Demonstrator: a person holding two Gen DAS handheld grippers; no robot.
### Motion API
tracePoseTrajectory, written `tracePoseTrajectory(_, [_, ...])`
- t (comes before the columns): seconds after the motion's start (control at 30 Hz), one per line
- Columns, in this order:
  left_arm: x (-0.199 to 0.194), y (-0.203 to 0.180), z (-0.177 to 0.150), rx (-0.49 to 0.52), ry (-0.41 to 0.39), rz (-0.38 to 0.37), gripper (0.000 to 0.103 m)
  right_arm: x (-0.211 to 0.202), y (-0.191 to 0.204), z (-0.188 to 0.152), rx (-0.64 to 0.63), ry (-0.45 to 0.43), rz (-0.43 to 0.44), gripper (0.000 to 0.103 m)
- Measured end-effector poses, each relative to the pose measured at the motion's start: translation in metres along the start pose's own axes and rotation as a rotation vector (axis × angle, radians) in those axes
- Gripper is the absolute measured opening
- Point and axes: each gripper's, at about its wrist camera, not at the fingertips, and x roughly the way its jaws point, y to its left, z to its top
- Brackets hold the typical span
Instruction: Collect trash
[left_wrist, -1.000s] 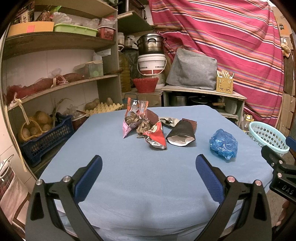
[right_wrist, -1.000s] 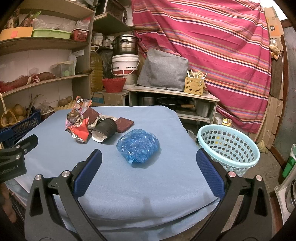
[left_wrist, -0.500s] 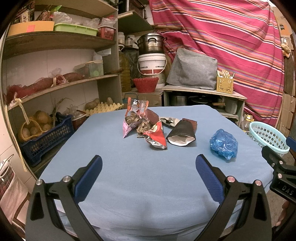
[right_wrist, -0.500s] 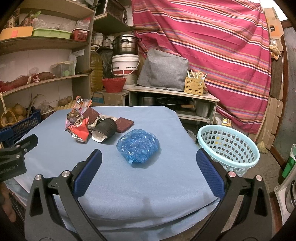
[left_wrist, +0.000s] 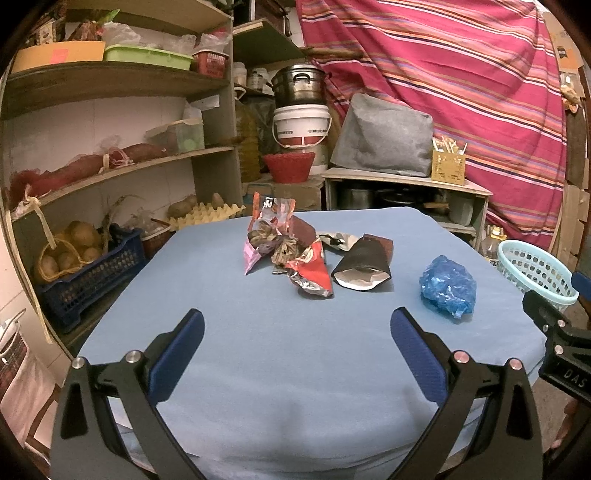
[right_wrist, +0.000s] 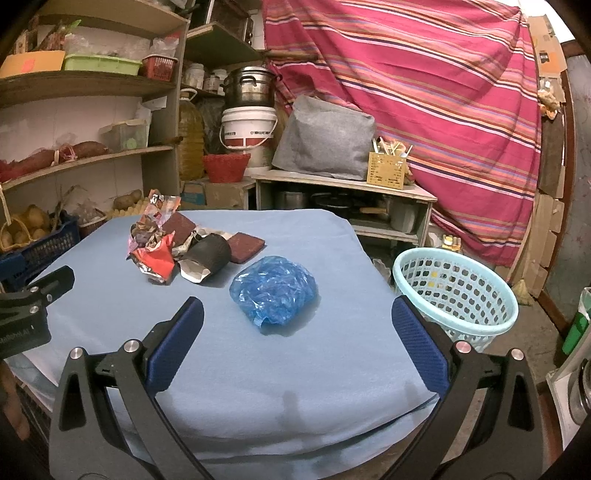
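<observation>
With both the left gripper (left_wrist: 297, 330) and right gripper (right_wrist: 297, 319) hovering wide and empty, the crumpled blue plastic bag (right_wrist: 274, 293) is lying on the tabletop (right_wrist: 280, 373) near the basket (right_wrist: 456, 295), probably feather-light, soft and slippery, best pinched across its bunched middle.

Crumpled wrappers (left_wrist: 286, 251) lie mid-table (left_wrist: 295, 369). Just right of them sits a black pouch (left_wrist: 364, 267); farther right, a blue bag (left_wrist: 447, 286); beyond it, a basket (left_wrist: 532, 271).
</observation>
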Motion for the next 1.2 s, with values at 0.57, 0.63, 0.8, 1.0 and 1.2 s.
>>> tracePoseTrajectory(0.57, [0.077,0.019,0.055,-0.016,0.053,0.022,0.099,0.082,0.001,0.043,-0.063,0.085,0.013,0.099])
tracePoseTrajectory(0.63, [0.092,0.021,0.062,-0.017,0.063,0.019,0.099,0.102,-0.001,0.048,-0.054,0.124,0.012,0.099])
tracePoseTrajectory(0.8, [0.134,0.021,0.066,-0.022,0.112,0.003,0.099,0.162,-0.013,0.048,-0.009,0.269,0.029,0.099])
tracePoseTrajectory(1.0, [0.181,0.018,0.053,0.019,0.178,0.016,0.098,0.189,-0.017,0.031,0.0,0.338,0.019,0.099])
tracePoseTrajectory(1.2, [0.213,0.008,0.043,0.06,0.262,-0.002,0.098,0.203,-0.006,0.025,-0.062,0.358,0.019,0.099])
